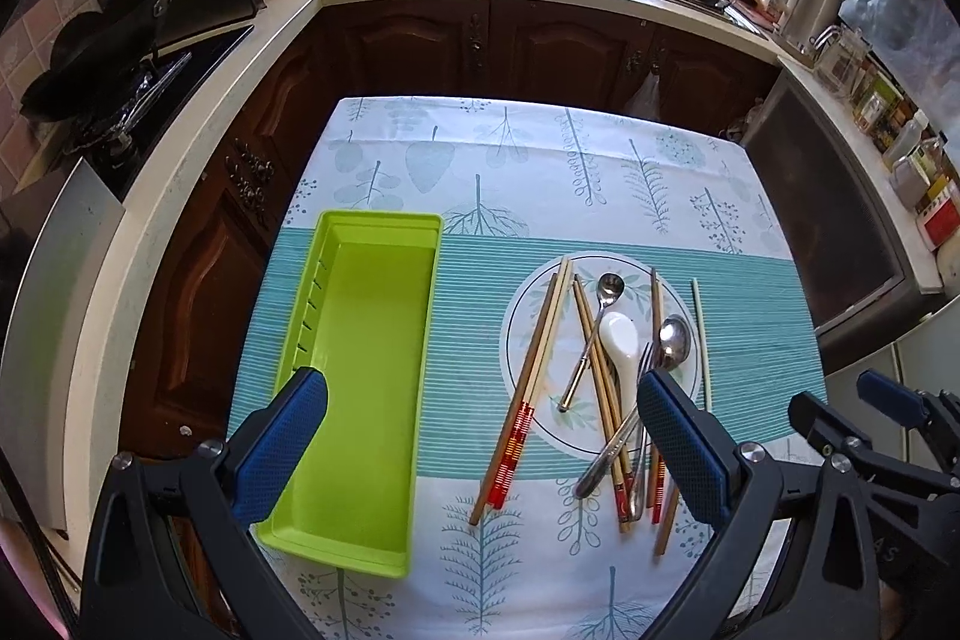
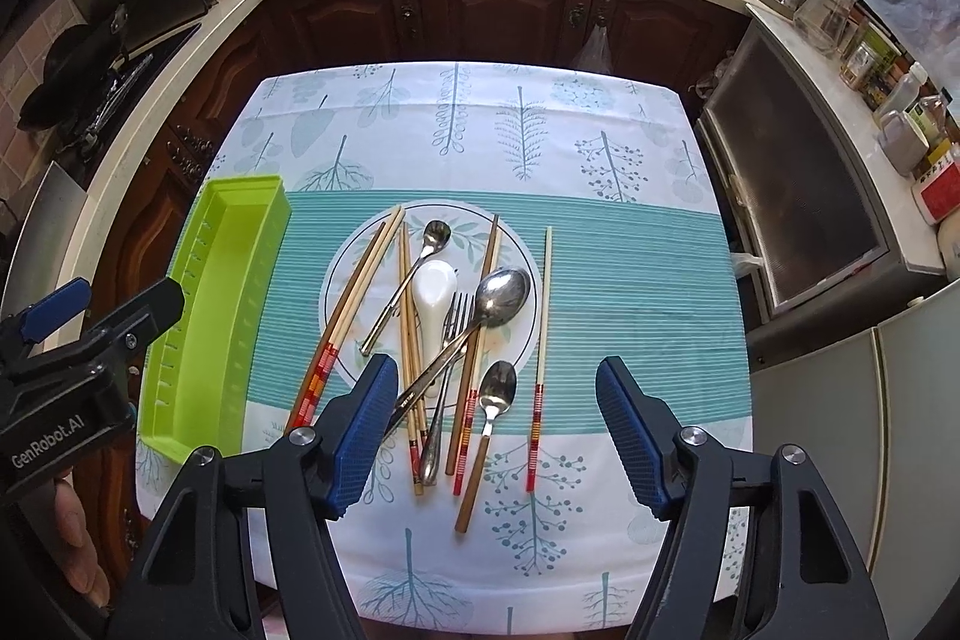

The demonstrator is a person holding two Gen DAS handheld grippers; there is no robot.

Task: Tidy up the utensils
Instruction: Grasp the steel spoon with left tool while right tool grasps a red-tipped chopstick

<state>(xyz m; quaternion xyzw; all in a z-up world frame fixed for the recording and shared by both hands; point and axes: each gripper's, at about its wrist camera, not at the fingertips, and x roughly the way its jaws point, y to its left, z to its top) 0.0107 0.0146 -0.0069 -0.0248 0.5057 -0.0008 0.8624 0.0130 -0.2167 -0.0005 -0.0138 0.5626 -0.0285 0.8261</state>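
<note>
Utensils are lying heaped on a round plate (image 1: 528, 304) that is sitting on the leaf-printed tablecloth (image 1: 540, 160), ahead of the left gripper (image 1: 483, 445) and toward its right finger. In the left wrist view this gripper is hanging with its jaws spread wide and nothing between the blue pads. Its left finger (image 1: 282, 442) is hovering over the near end of the empty green tray (image 1: 366, 370), while its right finger (image 1: 684, 442) is covering the handles of the large metal spoon (image 1: 673, 337) and fork (image 1: 643, 361). The white ceramic spoon (image 1: 621, 346) and the small metal spoon (image 1: 611, 287) are lying just beyond, among the wooden chopsticks (image 1: 543, 334). The right gripper (image 1: 852, 418) is showing at the far right. In the right wrist view the right gripper (image 2: 497, 436) is also standing wide apart, gripping nothing. Between its fingers, down on the cloth, a wooden-handled spoon (image 2: 495, 400) and one lone chopstick (image 2: 540, 358) are lying. The plate (image 2: 336, 274) is resting just ahead, the tray (image 2: 222, 316) off to its left beside the left gripper (image 2: 90, 304), whose jaws I cannot judge here.
</note>
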